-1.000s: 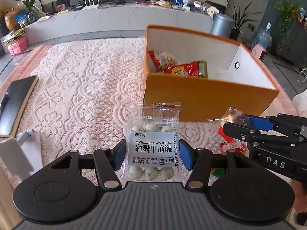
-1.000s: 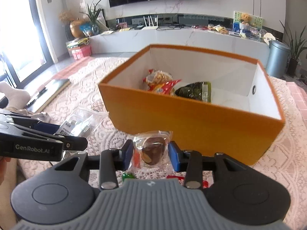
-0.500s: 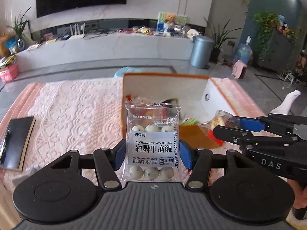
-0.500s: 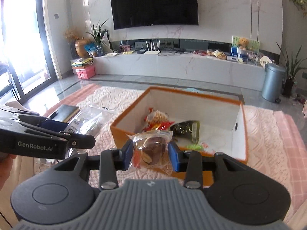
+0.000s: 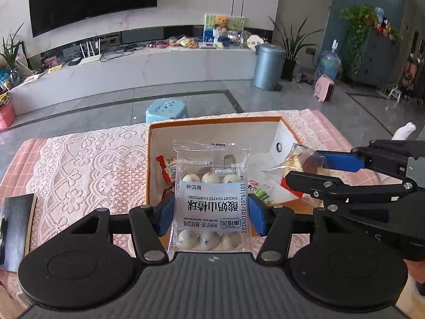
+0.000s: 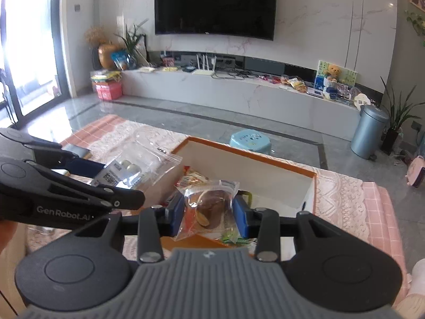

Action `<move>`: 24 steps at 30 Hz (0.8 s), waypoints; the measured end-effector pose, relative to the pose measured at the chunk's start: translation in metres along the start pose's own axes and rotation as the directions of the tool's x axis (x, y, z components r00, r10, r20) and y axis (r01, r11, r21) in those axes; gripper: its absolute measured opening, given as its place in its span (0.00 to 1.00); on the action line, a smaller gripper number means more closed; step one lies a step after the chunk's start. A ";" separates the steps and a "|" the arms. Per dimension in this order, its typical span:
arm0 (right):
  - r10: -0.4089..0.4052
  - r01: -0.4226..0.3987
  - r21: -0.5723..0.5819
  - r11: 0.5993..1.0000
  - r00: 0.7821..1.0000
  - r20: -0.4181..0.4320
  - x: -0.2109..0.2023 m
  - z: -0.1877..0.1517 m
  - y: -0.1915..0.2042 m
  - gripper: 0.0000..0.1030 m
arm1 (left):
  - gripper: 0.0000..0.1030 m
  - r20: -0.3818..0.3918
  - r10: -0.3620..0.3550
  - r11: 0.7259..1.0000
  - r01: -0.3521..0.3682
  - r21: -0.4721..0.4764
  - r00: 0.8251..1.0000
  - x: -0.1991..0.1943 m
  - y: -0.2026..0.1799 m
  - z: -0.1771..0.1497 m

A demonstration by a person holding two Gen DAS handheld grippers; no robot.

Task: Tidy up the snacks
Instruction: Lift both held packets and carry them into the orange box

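Snack packets (image 5: 166, 168) in box (image 5: 212, 119) on lace tablecloth (image 5: 87, 164); stool (image 5: 166, 109) behind, notebook (image 5: 14, 228) left.

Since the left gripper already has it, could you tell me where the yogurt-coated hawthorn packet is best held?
Hold it as now: the left gripper pinches the yogurt-coated hawthorn packet across its flat labelled middle, one pad on each side edge, approaching from the bottom end. The balls sit in rows above and below the label, so that band is probably the thinnest, firmest part to clamp.

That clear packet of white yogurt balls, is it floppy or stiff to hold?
The yogurt hawthorn packet likely feels fairly stiff: it stands upright, unbent, in the left tool. Probably light, since a side pinch carries it. The glossy film may be slippery.
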State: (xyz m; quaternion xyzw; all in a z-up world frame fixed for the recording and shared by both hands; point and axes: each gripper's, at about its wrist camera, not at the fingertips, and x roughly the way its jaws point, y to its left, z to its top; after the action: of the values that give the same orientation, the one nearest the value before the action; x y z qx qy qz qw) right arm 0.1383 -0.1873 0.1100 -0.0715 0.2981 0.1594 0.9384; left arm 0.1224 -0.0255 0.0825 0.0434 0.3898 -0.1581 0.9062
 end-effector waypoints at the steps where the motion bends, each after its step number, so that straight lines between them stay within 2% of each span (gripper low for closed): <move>1: -0.005 0.005 -0.004 1.000 1.000 -0.009 0.006 0.001 -0.002 0.37 | 0.64 -0.012 0.002 1.000 -0.002 0.001 1.000 0.007 0.001 0.002; 11: -0.039 0.037 -0.010 0.999 0.989 -0.140 0.076 0.001 -0.024 0.37 | 0.64 -0.111 0.027 0.999 -0.024 0.026 0.993 0.062 0.010 0.010; 18: -0.013 0.020 0.027 0.999 0.970 -0.241 0.122 -0.003 -0.043 0.37 | 0.64 -0.170 0.029 0.997 -0.016 0.076 0.985 0.097 0.002 0.009; 24: 0.007 0.003 0.032 0.999 0.951 -0.310 0.150 -0.006 -0.051 0.38 | 0.65 -0.187 0.052 0.987 -0.022 0.158 0.981 0.114 -0.009 0.010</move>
State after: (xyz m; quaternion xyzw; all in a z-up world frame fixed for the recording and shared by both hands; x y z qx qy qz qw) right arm 0.2682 -0.1983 0.0198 -0.0805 0.4442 0.1423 0.8809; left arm 0.1998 -0.0649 0.0081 0.1360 0.4603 -0.1663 0.8614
